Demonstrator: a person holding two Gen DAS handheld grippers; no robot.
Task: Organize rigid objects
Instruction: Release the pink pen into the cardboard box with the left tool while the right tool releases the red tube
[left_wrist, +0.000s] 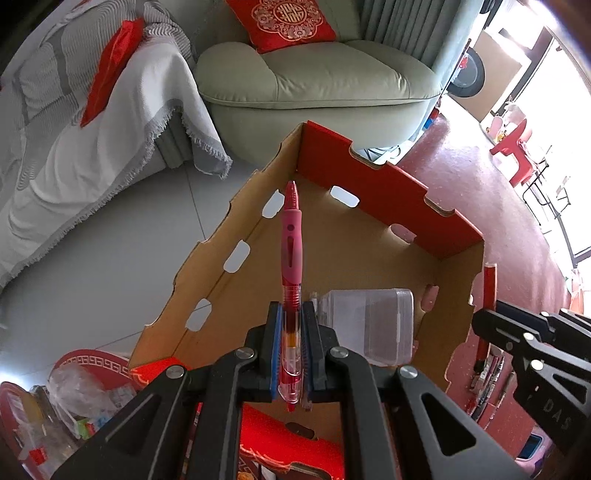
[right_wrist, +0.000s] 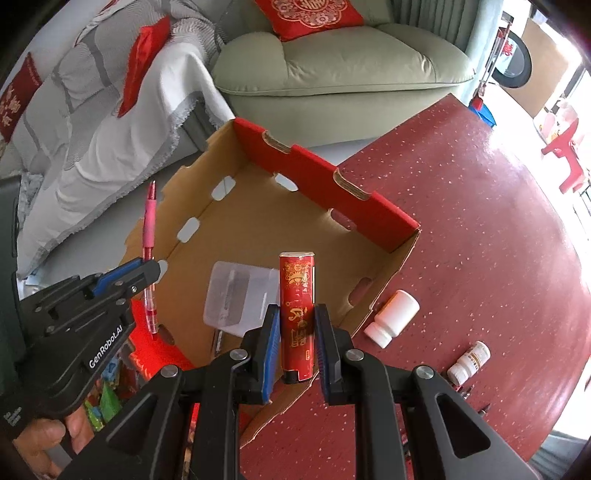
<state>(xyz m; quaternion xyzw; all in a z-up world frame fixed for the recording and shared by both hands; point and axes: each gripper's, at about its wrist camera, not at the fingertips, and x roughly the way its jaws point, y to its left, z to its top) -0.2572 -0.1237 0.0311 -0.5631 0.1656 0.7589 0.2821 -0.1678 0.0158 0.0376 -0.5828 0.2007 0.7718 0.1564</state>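
My left gripper (left_wrist: 291, 325) is shut on a red pen (left_wrist: 291, 243), held over the open cardboard box (left_wrist: 369, 236) with its tip pointing away. In the right wrist view the left gripper (right_wrist: 144, 269) and the pen (right_wrist: 149, 221) are at the box's left wall. My right gripper (right_wrist: 295, 328) is shut on a slim red box with gold print (right_wrist: 297, 295), held over the near edge of the cardboard box (right_wrist: 295, 206). A clear plastic container (left_wrist: 373, 325) lies inside the box; it also shows in the right wrist view (right_wrist: 240, 295).
The box sits on a red speckled table (right_wrist: 480, 221). A white bottle (right_wrist: 393, 317) and a smaller labelled bottle (right_wrist: 469, 363) lie on the table right of the box. A green sofa (left_wrist: 314, 77) and a draped white cloth (left_wrist: 92, 140) stand beyond. Clutter (left_wrist: 74, 398) lies at lower left.
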